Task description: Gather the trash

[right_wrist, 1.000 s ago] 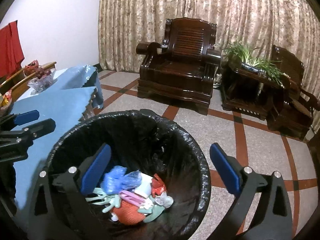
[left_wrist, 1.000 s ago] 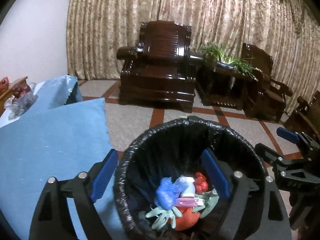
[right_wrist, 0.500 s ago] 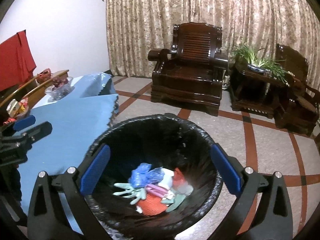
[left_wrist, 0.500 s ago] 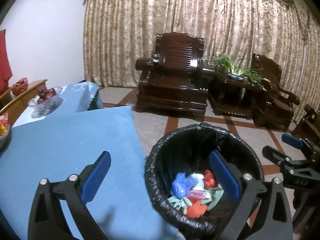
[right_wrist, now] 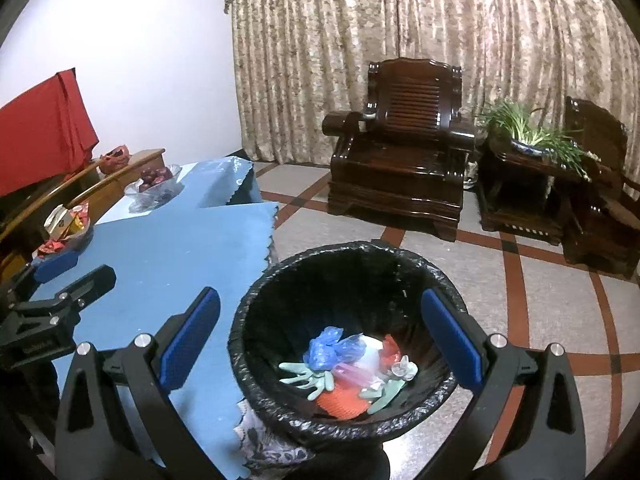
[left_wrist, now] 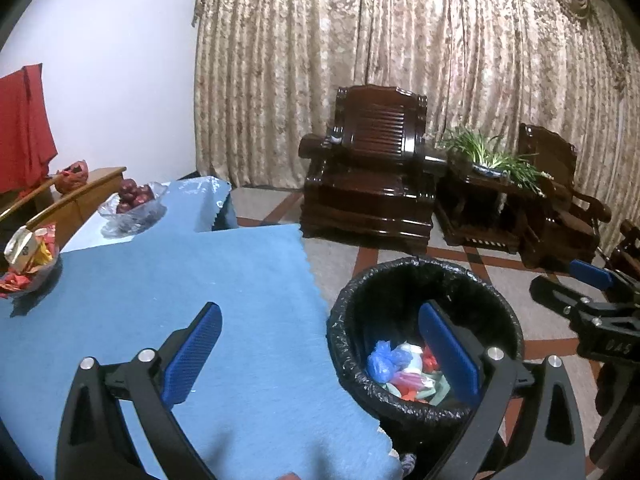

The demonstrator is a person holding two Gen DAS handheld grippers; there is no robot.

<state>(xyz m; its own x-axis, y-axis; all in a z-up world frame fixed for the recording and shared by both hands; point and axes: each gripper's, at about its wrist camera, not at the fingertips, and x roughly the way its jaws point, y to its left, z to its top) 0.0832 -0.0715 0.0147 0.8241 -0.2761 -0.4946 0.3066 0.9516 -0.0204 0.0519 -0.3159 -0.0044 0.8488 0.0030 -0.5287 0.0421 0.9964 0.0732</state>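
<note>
A bin with a black liner (right_wrist: pixel 344 264) stands on the floor beside a table with a blue cloth (right_wrist: pixel 172 256). It holds trash: a blue bag (right_wrist: pixel 326 346), green gloves (right_wrist: pixel 304 376), red and orange pieces (right_wrist: pixel 344 398). My right gripper (right_wrist: pixel 320 340) is open and empty above the bin. My left gripper (left_wrist: pixel 318 354) is open and empty, over the table's edge and the bin (left_wrist: pixel 472 280). The trash (left_wrist: pixel 394 364) also shows in the left wrist view. Each gripper shows in the other's view, the right one at the right (left_wrist: pixel 580 292), the left one at the left (right_wrist: pixel 52 292).
On the table stand a glass bowl of red fruit (left_wrist: pixel 134 204) and a dish of wrapped snacks (left_wrist: pixel 28 256). A wooden armchair (left_wrist: pixel 372 184), a side table with a plant (left_wrist: pixel 492 168) and a second chair (left_wrist: pixel 560 200) line the curtain. A red cloth (right_wrist: pixel 44 132) hangs at left.
Both grippers have risen and drawn back from the bin. The left one has moved left, so more of the blue table shows. Both stay open and empty.
</note>
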